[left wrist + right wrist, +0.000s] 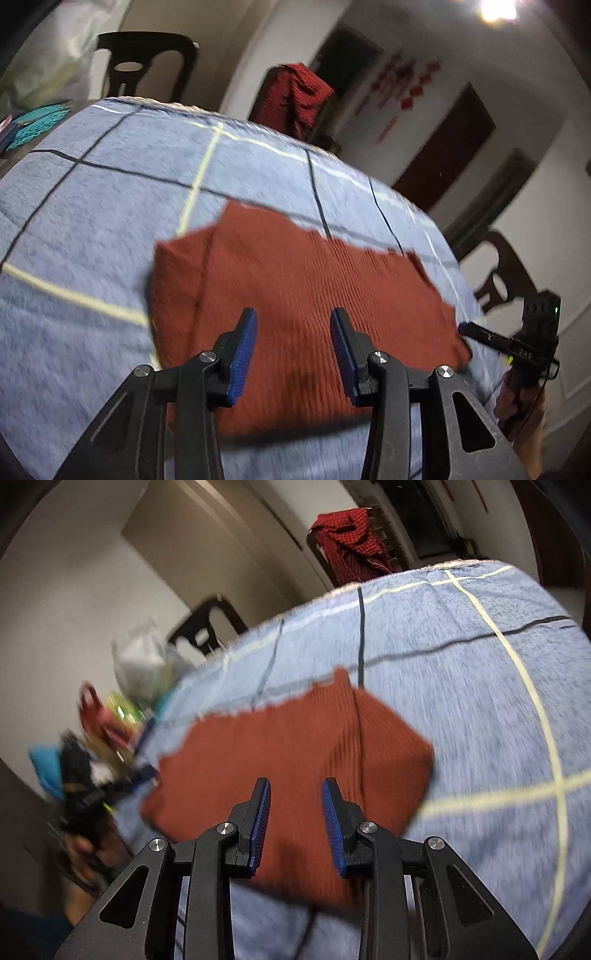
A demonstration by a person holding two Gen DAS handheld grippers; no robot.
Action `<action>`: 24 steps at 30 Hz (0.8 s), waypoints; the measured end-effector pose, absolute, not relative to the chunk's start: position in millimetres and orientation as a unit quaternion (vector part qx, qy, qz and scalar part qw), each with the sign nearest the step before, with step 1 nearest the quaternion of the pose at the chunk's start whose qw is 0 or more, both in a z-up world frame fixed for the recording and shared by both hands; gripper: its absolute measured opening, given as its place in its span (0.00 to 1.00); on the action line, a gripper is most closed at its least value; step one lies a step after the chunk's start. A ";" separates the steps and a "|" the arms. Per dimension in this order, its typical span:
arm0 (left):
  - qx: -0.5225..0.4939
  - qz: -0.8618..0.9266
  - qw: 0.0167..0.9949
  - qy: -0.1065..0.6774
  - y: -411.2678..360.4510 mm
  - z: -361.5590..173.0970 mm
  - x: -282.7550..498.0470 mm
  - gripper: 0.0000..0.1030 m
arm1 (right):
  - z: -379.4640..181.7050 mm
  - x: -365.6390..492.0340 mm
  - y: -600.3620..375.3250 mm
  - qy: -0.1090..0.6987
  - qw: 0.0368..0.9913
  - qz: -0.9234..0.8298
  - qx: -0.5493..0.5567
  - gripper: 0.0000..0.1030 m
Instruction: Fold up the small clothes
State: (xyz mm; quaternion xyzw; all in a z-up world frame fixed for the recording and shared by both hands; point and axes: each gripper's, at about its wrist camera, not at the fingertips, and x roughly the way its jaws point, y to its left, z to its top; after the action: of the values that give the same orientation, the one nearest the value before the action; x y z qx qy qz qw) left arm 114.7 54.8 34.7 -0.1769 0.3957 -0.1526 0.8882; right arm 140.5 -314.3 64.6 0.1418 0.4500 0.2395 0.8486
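A rust-red ribbed garment [295, 291] lies folded flat on the blue checked cloth [122, 206] that covers the table. My left gripper [293, 321] is open and empty just above its near edge. In the right wrist view the same garment [295, 746] lies on the cloth [480, 701], and my right gripper [296, 794] is open and empty above its near edge. The right gripper also shows at the right edge of the left wrist view [517, 343], beside the garment's right side. Both views are blurred by motion.
A dark chair with a red checked cloth [295, 96] over it stands beyond the table; it also shows in the right wrist view [351, 542]. Black chairs [147, 62] stand around. Bags and clutter [110, 709] sit at the table's left end.
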 end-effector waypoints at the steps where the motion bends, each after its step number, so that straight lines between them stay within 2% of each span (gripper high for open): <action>1: -0.165 -0.156 0.888 0.399 50.1 32.2 109.9 0.42 | 62.5 135.4 -313.4 0.451 0.853 0.232 0.126 0.29; 3: -0.135 -0.148 0.887 0.416 40.8 24.0 106.6 0.42 | 54.2 128.0 -309.8 0.455 0.862 0.211 0.071 0.27; 4: -0.122 -0.145 0.885 0.426 36.7 19.5 106.3 0.42 | 52.1 127.0 -310.3 0.454 0.864 0.206 0.063 0.19; 5: -0.113 -0.140 0.892 0.415 34.4 21.2 103.2 0.42 | 53.2 126.0 -311.1 0.454 0.867 0.197 0.057 0.17; 12: -0.095 -0.169 0.895 0.401 -1.5 42.8 91.0 0.42 | 77.5 108.2 -275.1 0.425 0.875 0.229 0.026 0.17; 18: -0.046 -0.185 0.881 0.433 -49.3 19.2 98.4 0.42 | 48.5 107.0 -244.7 0.456 0.856 0.244 -0.010 0.17; 24: -0.004 -0.162 0.891 0.424 -63.3 20.9 93.5 0.43 | 64.5 93.9 -252.5 0.438 0.866 0.241 -0.010 0.17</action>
State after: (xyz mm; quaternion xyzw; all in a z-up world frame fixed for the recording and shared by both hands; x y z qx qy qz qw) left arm 93.5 -63.3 20.9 -0.0044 0.4242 -0.1625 0.8909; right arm 93.9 -252.5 64.5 -0.0103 0.4383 0.2410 0.8658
